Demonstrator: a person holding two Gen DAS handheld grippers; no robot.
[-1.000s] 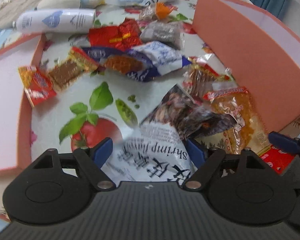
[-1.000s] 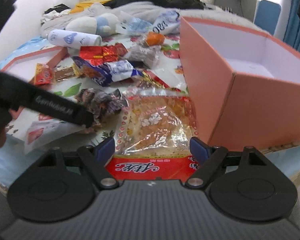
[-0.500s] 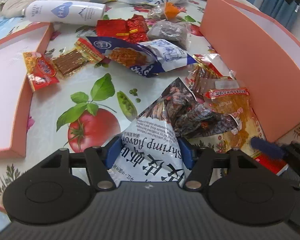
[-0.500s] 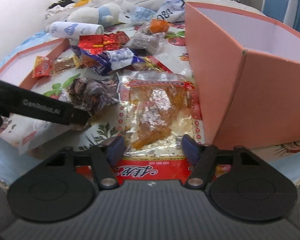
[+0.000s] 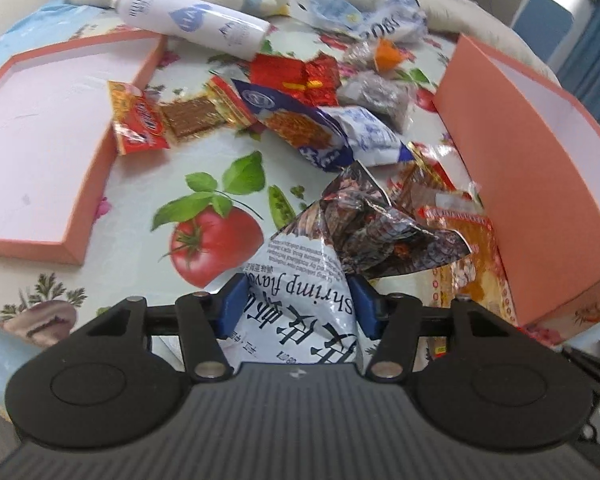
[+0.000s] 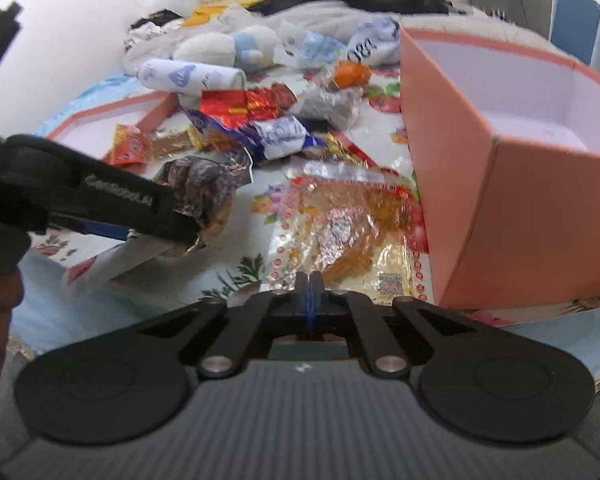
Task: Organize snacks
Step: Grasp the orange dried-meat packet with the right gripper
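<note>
A: So, what writing can you read?

B: "Shrimp flavor" runs in black, upside down, across the white end of the shrimp chip bag (image 5: 300,300), with Chinese characters under it. The side of the left tongs (image 6: 120,204), seen from the right wrist view, carries a brand word too blurred to spell. The white bottle (image 5: 192,24) has a blue heart logo, and its small text is unreadable.

A: How are the edges and the open room?

B: The pink box (image 6: 540,200) stands open by the right edge of the tablecloth (image 5: 140,200), its near corner toward the front. The pink lid (image 5: 40,152) lies flat at the left edge. Between them there is bare cloth around the printed tomato; farther back the snacks crowd together: a red packet (image 5: 140,128), a blue and white bag (image 5: 320,136) and red foil packs (image 5: 296,76).

A: And the tongs?

B: The left tongs (image 5: 298,304) are partly closed, blue pads pressing both sides of the shrimp chip bag near the front edge. The right tongs (image 6: 309,284) are pinched fully together at the near edge of the clear orange snack bag (image 6: 340,232), which lies just beside the box wall. I cannot tell whether they grip its edge.
</note>
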